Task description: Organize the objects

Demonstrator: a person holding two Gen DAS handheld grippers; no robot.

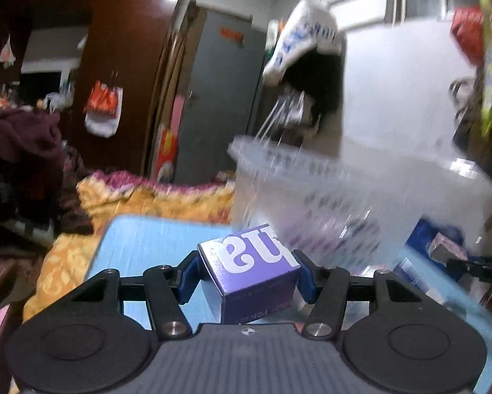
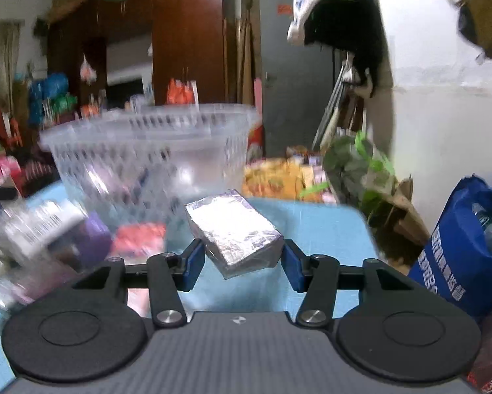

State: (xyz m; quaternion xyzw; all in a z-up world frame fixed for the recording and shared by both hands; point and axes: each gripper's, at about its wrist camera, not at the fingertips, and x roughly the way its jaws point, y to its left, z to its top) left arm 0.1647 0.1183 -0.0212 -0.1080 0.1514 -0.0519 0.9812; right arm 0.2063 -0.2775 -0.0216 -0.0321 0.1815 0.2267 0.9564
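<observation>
With the left gripper (image 1: 247, 274) clamped on a skewed purple cardboard box (image 1: 252, 271) and the right gripper (image 2: 241, 257) pinching a tilted foil-wrapped packet (image 2: 234, 231), either could twist loose short of the far clear plastic basket (image 2: 153, 154).

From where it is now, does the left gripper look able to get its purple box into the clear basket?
Probably yes. The left gripper is shut on the purple box, and the clear basket stands just ahead, open-topped. Only its tall rim must be cleared.
</observation>
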